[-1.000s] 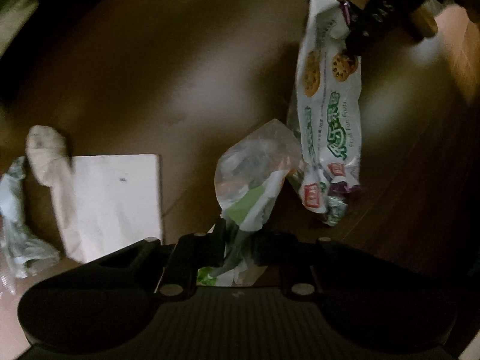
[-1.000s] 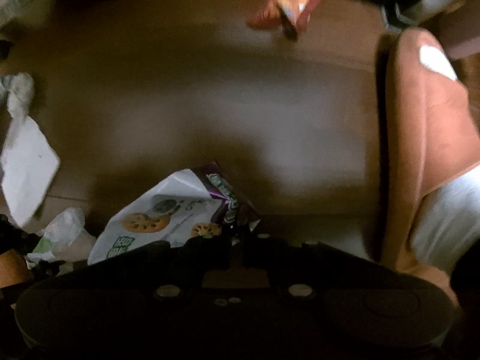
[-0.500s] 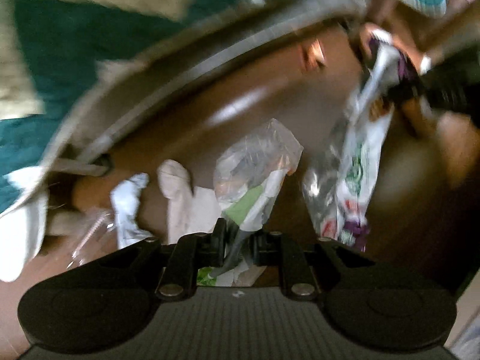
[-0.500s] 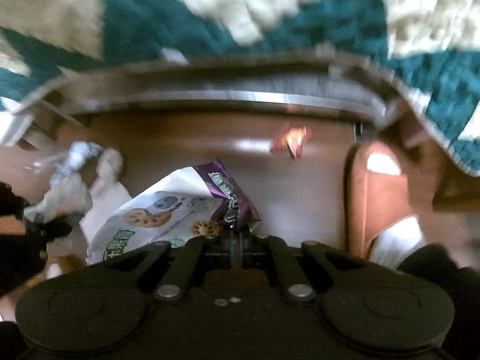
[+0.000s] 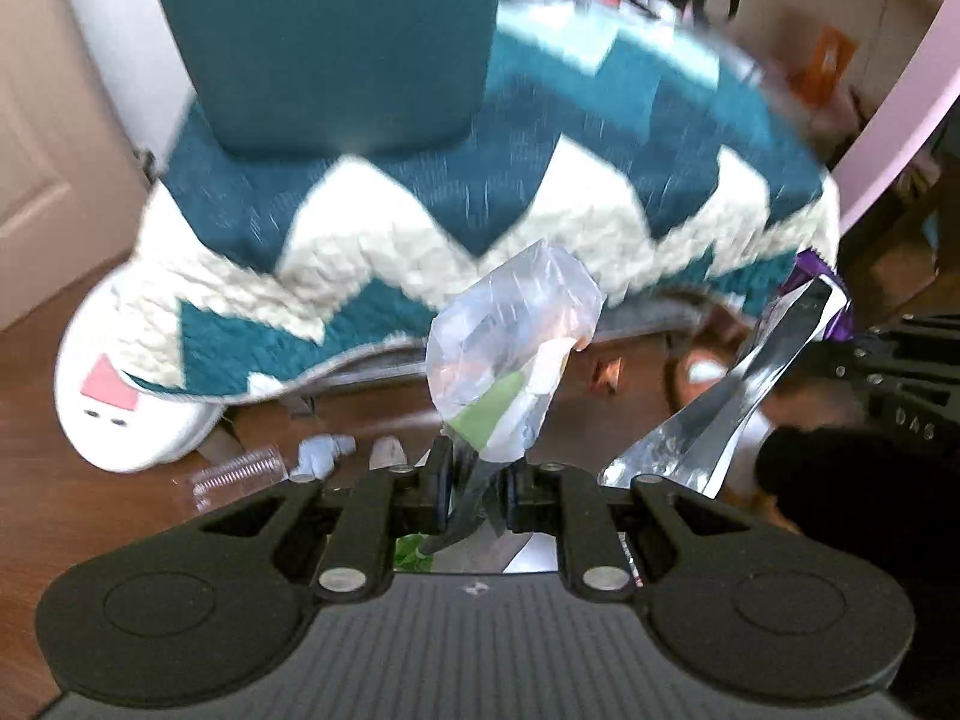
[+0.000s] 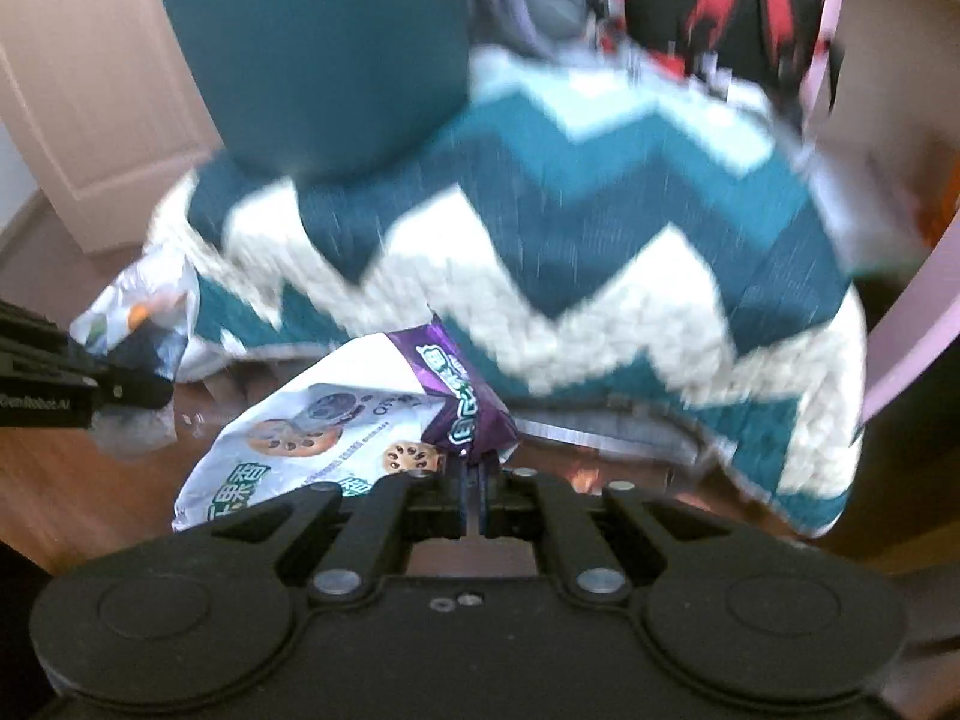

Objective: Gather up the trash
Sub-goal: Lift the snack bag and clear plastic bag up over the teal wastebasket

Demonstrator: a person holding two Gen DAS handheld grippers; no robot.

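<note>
Wood floor (image 5: 72,372), crumpled tissue (image 5: 321,453), plastic spring (image 5: 237,471)

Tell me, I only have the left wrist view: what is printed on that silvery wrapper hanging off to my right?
Observer: The cookie wrapper has a white front with cookie pictures and a purple top edge.
Operator: Is it properly gripped?
Observer: Yes, the right gripper is shut on its purple corner.
Operator: Anything behind it?
Observer: A red and black bag sits above the zigzag blanket.
</note>
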